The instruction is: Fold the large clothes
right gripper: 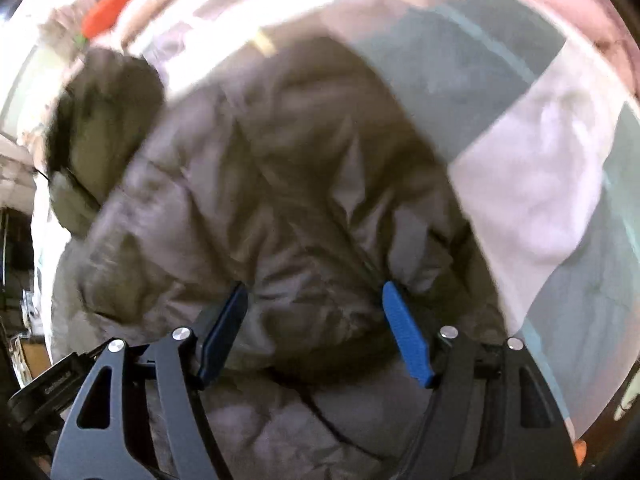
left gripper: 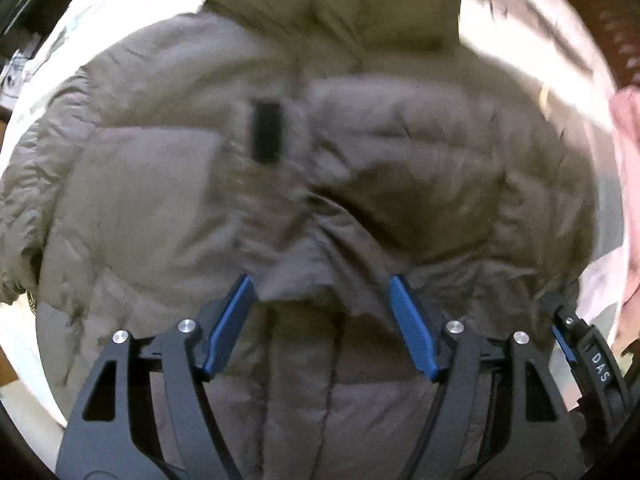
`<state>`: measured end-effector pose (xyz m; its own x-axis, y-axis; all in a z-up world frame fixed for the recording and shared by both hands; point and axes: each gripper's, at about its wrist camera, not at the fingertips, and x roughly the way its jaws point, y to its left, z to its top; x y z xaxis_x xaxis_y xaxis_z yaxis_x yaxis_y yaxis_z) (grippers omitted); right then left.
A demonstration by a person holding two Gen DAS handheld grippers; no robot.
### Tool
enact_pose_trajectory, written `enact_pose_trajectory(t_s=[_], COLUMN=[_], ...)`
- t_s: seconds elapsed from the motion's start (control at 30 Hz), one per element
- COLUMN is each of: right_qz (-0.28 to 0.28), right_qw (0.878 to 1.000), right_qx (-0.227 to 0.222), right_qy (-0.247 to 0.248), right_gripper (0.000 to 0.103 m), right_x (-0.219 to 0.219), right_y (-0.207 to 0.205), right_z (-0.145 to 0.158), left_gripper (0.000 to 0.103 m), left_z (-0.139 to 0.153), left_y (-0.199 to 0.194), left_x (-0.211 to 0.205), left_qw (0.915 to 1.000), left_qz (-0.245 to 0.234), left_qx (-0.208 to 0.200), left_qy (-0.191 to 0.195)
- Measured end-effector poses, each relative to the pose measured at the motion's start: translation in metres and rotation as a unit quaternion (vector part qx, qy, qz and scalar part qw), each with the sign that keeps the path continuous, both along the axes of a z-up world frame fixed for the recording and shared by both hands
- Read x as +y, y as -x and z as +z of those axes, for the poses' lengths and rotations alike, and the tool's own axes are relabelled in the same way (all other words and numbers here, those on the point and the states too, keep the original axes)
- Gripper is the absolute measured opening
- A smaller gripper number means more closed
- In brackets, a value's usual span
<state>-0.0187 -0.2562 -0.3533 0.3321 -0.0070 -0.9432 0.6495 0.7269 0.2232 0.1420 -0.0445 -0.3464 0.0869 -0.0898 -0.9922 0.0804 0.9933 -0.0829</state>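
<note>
Pale bedding (right gripper: pixel 532 200) carries the puffy jacket (left gripper: pixel 320 184) beneath both grippers, left (left gripper: pixel 322 286) and right (right gripper: pixel 314 292), jaws wide and empty; slick, bulky fabric could slip a shallow pinch.

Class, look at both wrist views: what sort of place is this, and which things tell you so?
Probably a bedroom: a puffy jacket lies spread on what looks like a bed with a grey-and-white cover, and pink cloth lies nearby.

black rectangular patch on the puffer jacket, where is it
In the left wrist view, the black rectangular patch sits left of centre on the grey-brown puffer jacket.
</note>
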Motion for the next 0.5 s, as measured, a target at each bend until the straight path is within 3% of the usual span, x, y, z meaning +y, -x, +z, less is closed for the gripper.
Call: enact_pose_trajectory(t_s=[0.07, 0.2, 0.3, 0.4, 0.5], right_qz=[0.007, 0.033, 0.039, 0.047, 0.069], right_qw=[1.0, 0.999, 0.999, 0.997, 0.996], right_qx=[-0.021, -0.017, -0.01, 0.0, 0.012], right_qy=[0.011, -0.013, -0.036, -0.058, -0.062], right_gripper=[0.071, 0.071, 0.071, 0.071, 0.071], right_x=[0.014, 0.057, 0.094, 0.134, 0.168], right_y=[-0.004, -0.01, 0.0, -0.001, -0.009], right_z=[0.015, 0.008, 0.005, -0.006, -0.013], left_gripper=[0.083, 0.084, 0.094, 0.094, 0.094], left_z=[0.015, 0.031, 0.03, 0.016, 0.01], left_y=[-0.003, -0.012, 0.008, 0.027, 0.052], left_x=[0.039, 0.137, 0.231, 0.327, 0.377], left_qw=[0.9989, 0.9884, 0.9715, 0.945, 0.9312], left_qz=[0.043, 0.146, 0.234, 0.322, 0.359], left_qx=[-0.013, -0.031, -0.02, 0.015, 0.024], left_qy=[0.013, 0.03, 0.035, 0.058, 0.057])
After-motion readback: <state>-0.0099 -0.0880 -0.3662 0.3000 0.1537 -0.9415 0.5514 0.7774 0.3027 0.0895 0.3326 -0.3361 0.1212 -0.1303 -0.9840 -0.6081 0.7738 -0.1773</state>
